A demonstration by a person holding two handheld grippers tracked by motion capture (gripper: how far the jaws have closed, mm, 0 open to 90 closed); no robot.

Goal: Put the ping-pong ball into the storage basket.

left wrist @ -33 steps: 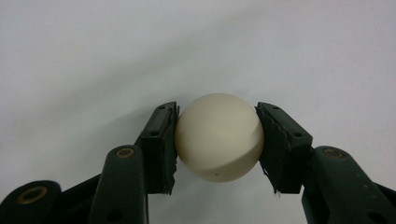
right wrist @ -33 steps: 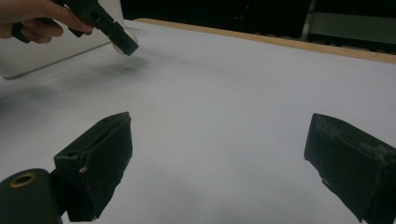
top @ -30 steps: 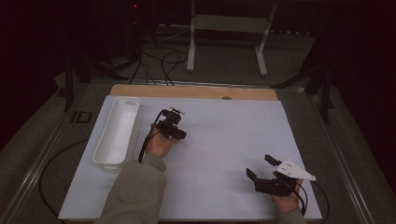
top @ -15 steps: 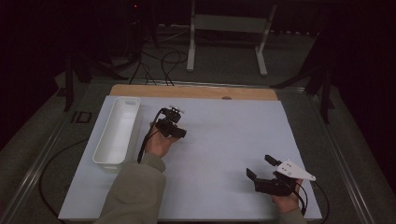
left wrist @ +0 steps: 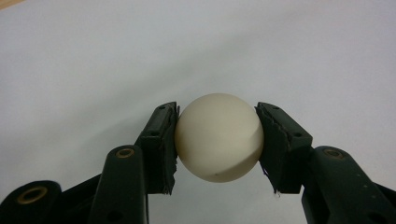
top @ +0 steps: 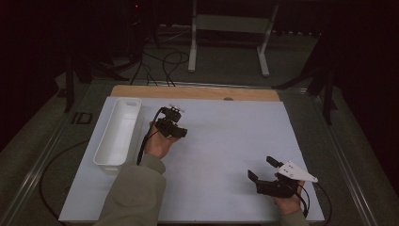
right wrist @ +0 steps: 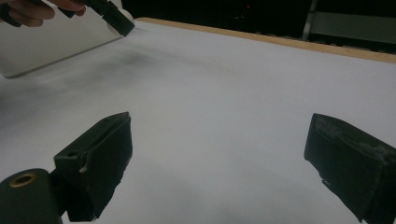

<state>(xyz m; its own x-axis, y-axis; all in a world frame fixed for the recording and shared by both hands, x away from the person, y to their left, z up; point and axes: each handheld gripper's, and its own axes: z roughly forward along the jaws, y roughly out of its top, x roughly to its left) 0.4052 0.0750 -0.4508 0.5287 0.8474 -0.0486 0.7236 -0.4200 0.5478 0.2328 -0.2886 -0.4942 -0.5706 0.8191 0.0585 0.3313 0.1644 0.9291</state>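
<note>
A cream-white ball [left wrist: 218, 136] sits squeezed between the two black pads of my left gripper [left wrist: 217, 119], a little above the white table sheet. In the high view that left gripper [top: 171, 113] hangs over the sheet just right of a long white tray [top: 117, 134], held up by a hand in an olive sleeve. My right gripper [top: 262, 168] rests near the front right of the sheet, its jaws wide apart. The right gripper view shows the same wide gap [right wrist: 219, 158] with only bare sheet in it. The left gripper [right wrist: 114, 16] appears far off at top left there.
The white sheet [top: 226, 136] covers most of the table, with a wooden strip [top: 197, 92] along its far edge. The tray has nothing in it. Cables [top: 164, 61] and a metal stand [top: 230, 28] lie on the dark floor beyond the table.
</note>
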